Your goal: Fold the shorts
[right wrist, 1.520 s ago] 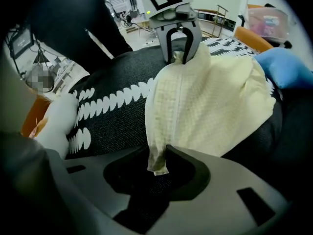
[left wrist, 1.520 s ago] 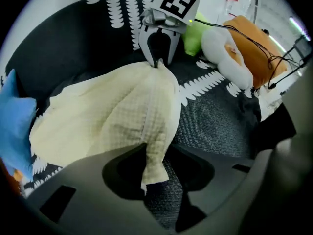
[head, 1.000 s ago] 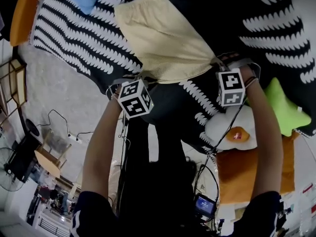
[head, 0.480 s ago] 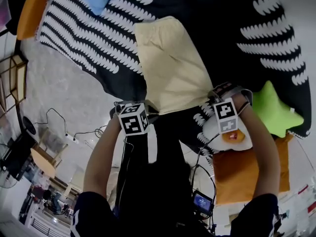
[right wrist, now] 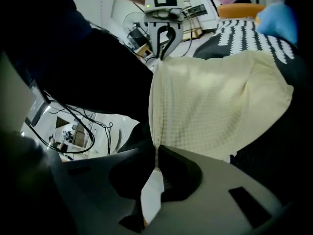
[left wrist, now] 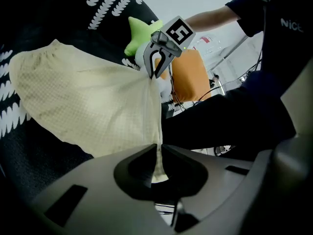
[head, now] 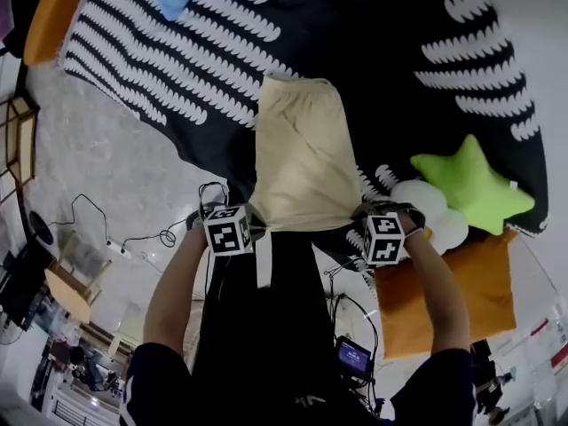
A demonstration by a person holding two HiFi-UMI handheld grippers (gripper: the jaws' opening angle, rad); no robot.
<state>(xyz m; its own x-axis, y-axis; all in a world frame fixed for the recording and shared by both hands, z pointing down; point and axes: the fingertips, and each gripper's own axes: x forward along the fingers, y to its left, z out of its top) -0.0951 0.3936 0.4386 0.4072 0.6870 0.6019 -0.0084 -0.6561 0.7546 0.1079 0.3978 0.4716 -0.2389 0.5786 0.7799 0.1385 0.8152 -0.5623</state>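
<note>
We grip the pale yellow shorts [head: 302,153] by their near edge, left tongs [left wrist: 157,153] clamped on one corner and right tongs [right wrist: 155,155] on the other, the cloth taut between them, its far end on the black-and-white cover [head: 151,60] near a green star cushion [head: 470,185]

White "NiCE", perhaps cut short, on dark shirt [left wrist: 284,48]

Star cushion [head: 469,185], white plush [head: 422,195] crowd right of shorts [head: 302,158]; patterned blanket [head: 160,60] left of shorts bare
</note>
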